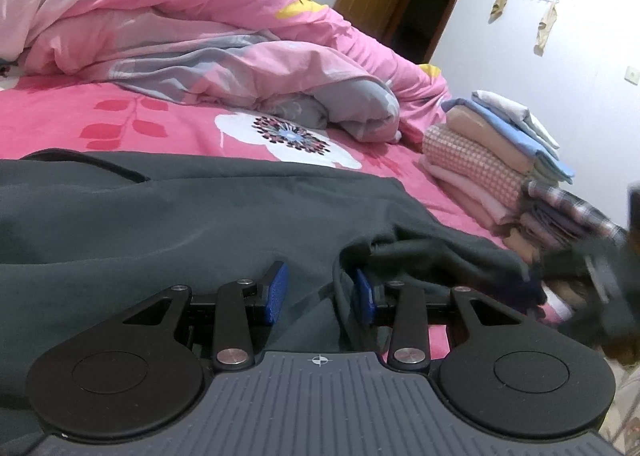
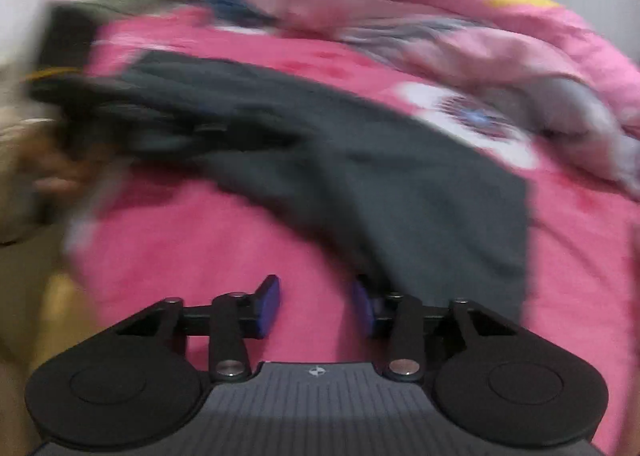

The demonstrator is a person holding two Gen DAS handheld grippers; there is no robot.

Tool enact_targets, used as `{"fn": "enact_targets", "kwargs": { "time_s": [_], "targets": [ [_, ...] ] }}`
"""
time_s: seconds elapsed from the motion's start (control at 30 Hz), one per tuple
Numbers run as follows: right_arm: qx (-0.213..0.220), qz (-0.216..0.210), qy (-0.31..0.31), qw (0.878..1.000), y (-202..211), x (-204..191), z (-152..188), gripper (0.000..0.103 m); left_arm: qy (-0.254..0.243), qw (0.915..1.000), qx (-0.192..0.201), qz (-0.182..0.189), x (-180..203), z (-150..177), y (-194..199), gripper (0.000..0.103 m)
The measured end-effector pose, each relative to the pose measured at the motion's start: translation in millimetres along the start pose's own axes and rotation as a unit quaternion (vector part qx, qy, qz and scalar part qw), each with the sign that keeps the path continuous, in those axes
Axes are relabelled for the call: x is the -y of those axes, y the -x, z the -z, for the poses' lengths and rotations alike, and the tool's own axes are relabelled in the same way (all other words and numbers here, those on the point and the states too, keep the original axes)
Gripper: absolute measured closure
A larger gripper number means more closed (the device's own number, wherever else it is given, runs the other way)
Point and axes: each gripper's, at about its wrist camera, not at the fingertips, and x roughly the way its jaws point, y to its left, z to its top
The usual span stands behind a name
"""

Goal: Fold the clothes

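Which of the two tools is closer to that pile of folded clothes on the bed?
Right. The right tool, blurred, is right beside the folded pile. The left tool sits farther back over the dark grey garment.

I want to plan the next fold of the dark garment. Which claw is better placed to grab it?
Left. The left claw is open with the garment already between its fingers. The right claw is open over bare sheet, beside the garment's edge.

The right wrist view is smeared throughout by motion. Right of the left tongs (image 1: pixel 322 296), the other tongs (image 1: pixel 600 276) are blurred, and the dark garment (image 1: pixel 160 224) is cut off leftward.
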Motion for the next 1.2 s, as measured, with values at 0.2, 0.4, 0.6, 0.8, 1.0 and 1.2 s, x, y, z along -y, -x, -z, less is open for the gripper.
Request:
{"fn": "enact_targets", "kwargs": {
  "time_s": [0.2,0.4,0.6,0.8,1.0,1.2],
  "targets": [
    [0.153,0.084,-0.093,0.980,52,40,-21,0.069,-0.014,0.9999,0.005,-0.004,3,2,0,0.067],
    [0.078,-0.010,-0.086,0.993,50,25,12,0.068,-0.010,0.9999,0.007,-0.005,2,3,2,0.067],
    [-0.063,-0.052,0.010,0.997,11,-18,38,0.068,-0.008,0.9999,0.011,-0.007,1,4,2,0.067],
    [0.008,0.118,-0.067,0.991,-6,58,16,0.067,-0.031,0.9994,0.017,-0.002,5,7,4,0.067],
    [0.094,0.084,-0.146,0.981,-1,89,24,0.061,-0.047,0.9987,0.019,-0.001,11,6,6,0.067],
    [0.078,0.077,-0.101,0.989,0,80,45,0.059,-0.058,0.9982,0.018,0.001,17,1,2,0.067]
  ]
}}
